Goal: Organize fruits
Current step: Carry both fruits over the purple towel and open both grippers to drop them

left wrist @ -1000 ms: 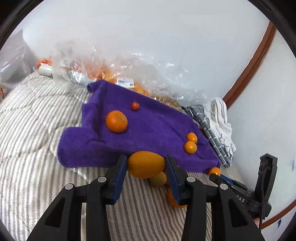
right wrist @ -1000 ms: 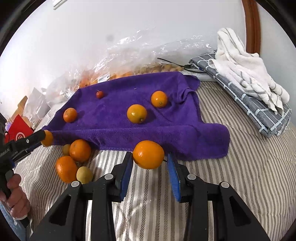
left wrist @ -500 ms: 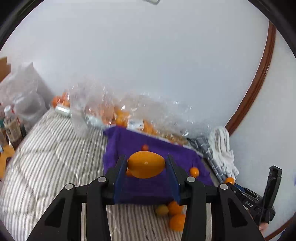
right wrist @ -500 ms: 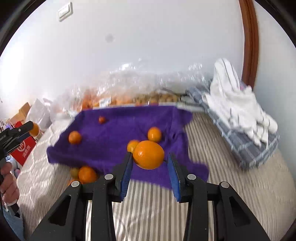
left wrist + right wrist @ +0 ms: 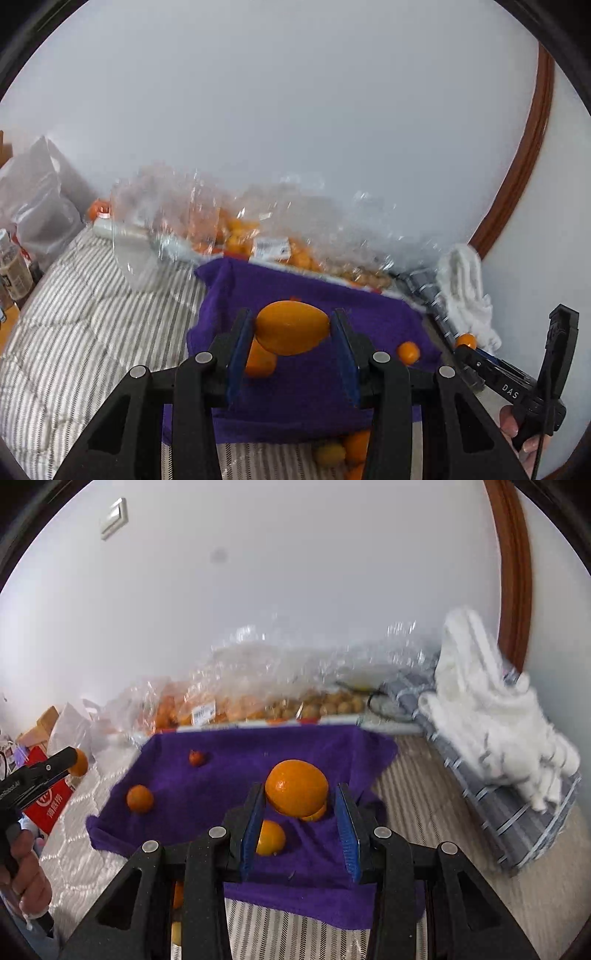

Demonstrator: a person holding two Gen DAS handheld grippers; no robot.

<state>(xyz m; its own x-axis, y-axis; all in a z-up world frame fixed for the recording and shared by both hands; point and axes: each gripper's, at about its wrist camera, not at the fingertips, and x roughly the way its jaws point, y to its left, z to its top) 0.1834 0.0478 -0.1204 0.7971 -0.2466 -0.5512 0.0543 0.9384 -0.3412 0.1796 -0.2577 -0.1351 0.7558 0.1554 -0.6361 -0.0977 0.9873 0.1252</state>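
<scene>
An oval orange fruit (image 5: 292, 327) is clamped in the left gripper (image 5: 291, 332) above the purple towel (image 5: 306, 391). An orange (image 5: 296, 787) is clamped in the right gripper (image 5: 300, 812), also above the towel. Beyond the towel, bags of fruit (image 5: 236, 701) are seen.

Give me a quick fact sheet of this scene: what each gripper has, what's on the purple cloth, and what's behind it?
left gripper: shut on an oval orange-yellow fruit
right gripper: shut on a round orange
surface: crumpled purple towel on a striped bed cover
on the towel: small round orange, tiny red fruit, two more oranges below the right gripper
in front of the towel: a few loose fruits on the bed cover
behind: clear plastic bags of fruit
right side: white cloth on a folded grey checked cloth
</scene>
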